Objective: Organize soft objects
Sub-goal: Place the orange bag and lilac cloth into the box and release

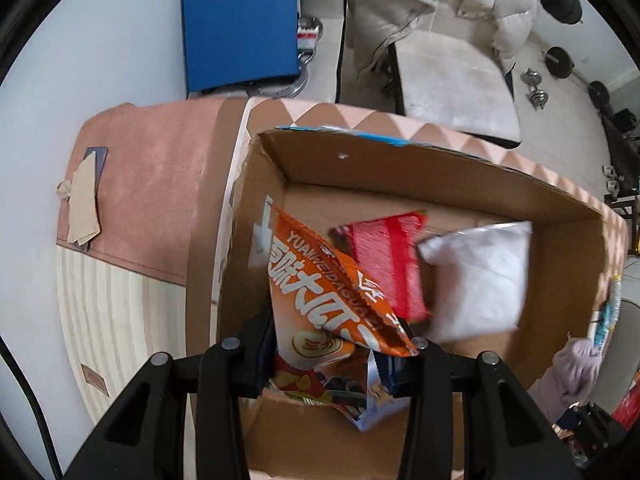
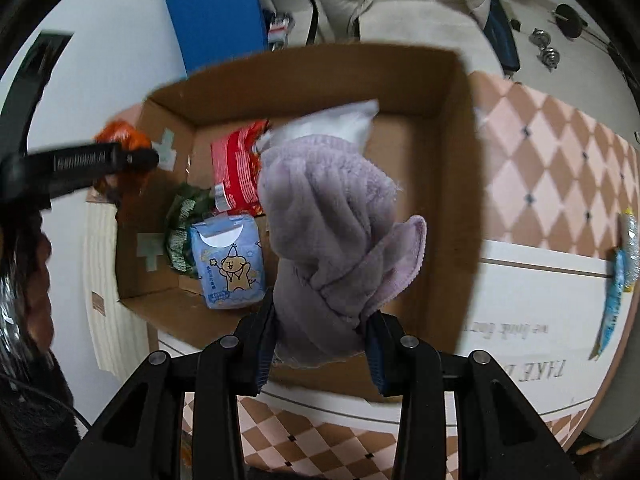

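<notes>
A cardboard box (image 1: pixel 472 184) stands on a pink patterned mat. My left gripper (image 1: pixel 340 356) is shut on an orange snack bag (image 1: pixel 320 284) over the box's near left part. Inside lie a red packet (image 1: pixel 388 260) and a white pouch (image 1: pixel 480 276). My right gripper (image 2: pixel 320 340) is shut on a lilac towel (image 2: pixel 328 232), held above the box (image 2: pixel 448 184). In the right wrist view the box also holds the red packet (image 2: pixel 234 172), the white pouch (image 2: pixel 340 120), a blue tissue pack (image 2: pixel 228 260) and a green bag (image 2: pixel 182 224). The left gripper's finger (image 2: pixel 100 160) with the orange bag (image 2: pixel 124 136) shows at the left.
A blue board (image 1: pixel 240 20) leans on the white wall behind. A beige chair with a puffy coat (image 1: pixel 448 32) stands behind the box, dumbbells (image 1: pixel 536 88) on the floor beyond. A blue wrapper (image 2: pixel 616 292) lies on the mat to the right. A cardboard scrap (image 1: pixel 84 200) lies on the mat's left.
</notes>
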A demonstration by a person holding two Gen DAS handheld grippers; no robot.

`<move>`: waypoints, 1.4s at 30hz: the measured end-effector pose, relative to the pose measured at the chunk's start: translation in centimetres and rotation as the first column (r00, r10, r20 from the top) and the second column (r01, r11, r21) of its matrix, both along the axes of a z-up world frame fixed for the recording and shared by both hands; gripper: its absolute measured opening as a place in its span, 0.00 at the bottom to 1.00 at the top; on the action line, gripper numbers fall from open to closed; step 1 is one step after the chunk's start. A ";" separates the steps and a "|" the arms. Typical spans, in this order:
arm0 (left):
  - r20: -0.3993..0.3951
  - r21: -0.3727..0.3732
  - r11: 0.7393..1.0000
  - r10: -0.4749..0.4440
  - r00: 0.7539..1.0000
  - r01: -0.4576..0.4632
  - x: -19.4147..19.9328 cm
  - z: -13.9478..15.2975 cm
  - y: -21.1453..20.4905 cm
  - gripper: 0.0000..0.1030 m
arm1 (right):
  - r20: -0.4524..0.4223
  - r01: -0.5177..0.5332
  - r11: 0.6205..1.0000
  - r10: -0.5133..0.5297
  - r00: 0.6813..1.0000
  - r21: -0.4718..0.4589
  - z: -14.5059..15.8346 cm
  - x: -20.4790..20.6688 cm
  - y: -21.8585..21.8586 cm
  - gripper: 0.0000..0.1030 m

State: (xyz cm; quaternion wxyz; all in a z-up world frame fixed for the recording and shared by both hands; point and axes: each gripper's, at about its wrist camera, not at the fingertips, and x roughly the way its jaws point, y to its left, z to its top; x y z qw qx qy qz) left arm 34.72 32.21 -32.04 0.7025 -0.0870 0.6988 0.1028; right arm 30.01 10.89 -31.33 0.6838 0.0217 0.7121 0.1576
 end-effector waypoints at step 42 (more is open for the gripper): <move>0.261 0.026 0.997 -0.078 0.962 0.074 -16.4 8.8 -4.2 0.93 | 0.237 0.135 0.981 -0.100 0.966 -0.137 5.6 -9.9 -3.5 1.00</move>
